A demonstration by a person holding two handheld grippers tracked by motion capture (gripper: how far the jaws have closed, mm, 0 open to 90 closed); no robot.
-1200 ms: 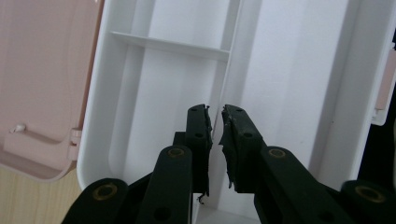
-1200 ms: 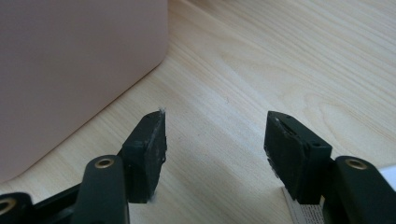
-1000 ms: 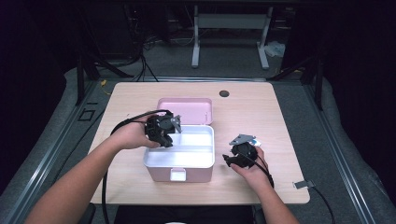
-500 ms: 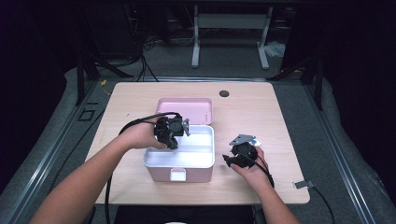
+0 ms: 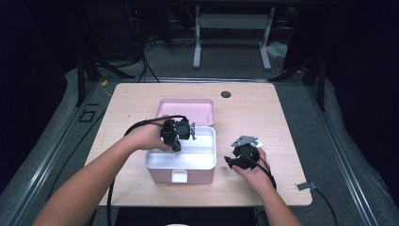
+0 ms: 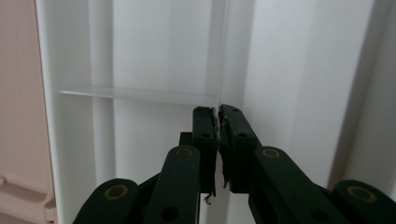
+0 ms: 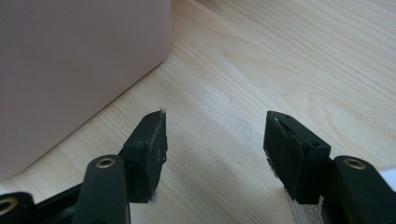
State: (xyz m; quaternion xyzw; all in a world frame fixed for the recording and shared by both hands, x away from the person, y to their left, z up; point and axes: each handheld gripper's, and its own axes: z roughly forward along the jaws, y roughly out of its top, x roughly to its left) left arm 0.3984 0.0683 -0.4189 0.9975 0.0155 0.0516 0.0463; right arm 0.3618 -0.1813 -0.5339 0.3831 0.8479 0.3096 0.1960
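Observation:
A pink box (image 5: 160,173) with a white inside stands open in the middle of the table, and its pink lid (image 5: 186,109) lies flat just behind it. My left gripper (image 5: 181,134) reaches down into the box. In the left gripper view the jaws (image 6: 218,112) have just been closing and now pinch the top edge of a thin white divider (image 6: 218,56) that stands upright in the box. My right gripper (image 5: 237,160) rests on the table to the right of the box, open (image 7: 215,135) with bare wood between its pads. The box's pink wall (image 7: 70,70) is close on its left.
A second white divider (image 6: 140,93) crosses the box at a right angle to the pinched one. A small black disc (image 5: 226,94) sits near the table's far edge. A white label (image 7: 308,214) lies under the right jaw. Cables trail off the table's near edge.
My left gripper has moved right and dipped into the box, and its jaws have come together on the divider. The right gripper has stayed put.

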